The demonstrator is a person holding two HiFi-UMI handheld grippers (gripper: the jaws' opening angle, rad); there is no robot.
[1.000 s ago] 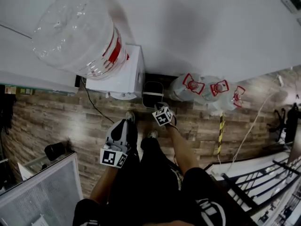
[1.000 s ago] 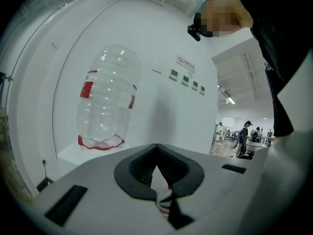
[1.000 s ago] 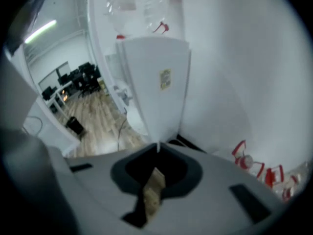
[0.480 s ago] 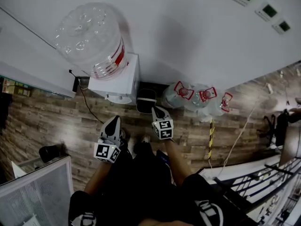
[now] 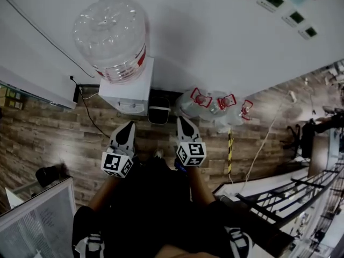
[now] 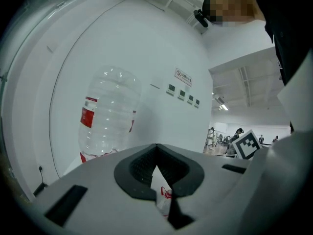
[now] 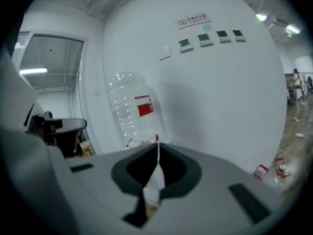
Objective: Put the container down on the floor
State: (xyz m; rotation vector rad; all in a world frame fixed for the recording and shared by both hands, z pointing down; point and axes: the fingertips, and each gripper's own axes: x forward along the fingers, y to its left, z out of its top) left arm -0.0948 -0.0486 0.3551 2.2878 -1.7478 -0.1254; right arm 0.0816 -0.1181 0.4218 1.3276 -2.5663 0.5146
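Observation:
The container (image 5: 158, 110), a small dark bin with a pale lid, stands on the wood floor between the white water dispenser (image 5: 126, 90) and the spare bottles (image 5: 212, 104). Neither gripper touches it. My left gripper (image 5: 124, 127) and right gripper (image 5: 184, 123) hover side by side above the floor, both pointing at the wall. A large clear bottle (image 5: 113, 36) with a red label sits upturned on the dispenser. The left gripper view shows my left gripper (image 6: 156, 146) shut and empty, with the bottle (image 6: 110, 111) ahead. My right gripper (image 7: 157, 143) is likewise shut on nothing.
A black cable (image 5: 91, 120) runs across the floor left of the dispenser. A yellow-and-black strip (image 5: 230, 149) lies at the right, with a dark railing (image 5: 290, 192) beyond it. A glass partition (image 5: 32, 219) stands at the lower left. Small panels (image 5: 274, 1) hang on the wall.
Both grippers have risen, the right one much more, up and away from the container on the floor. The head view has lifted, showing more wall.

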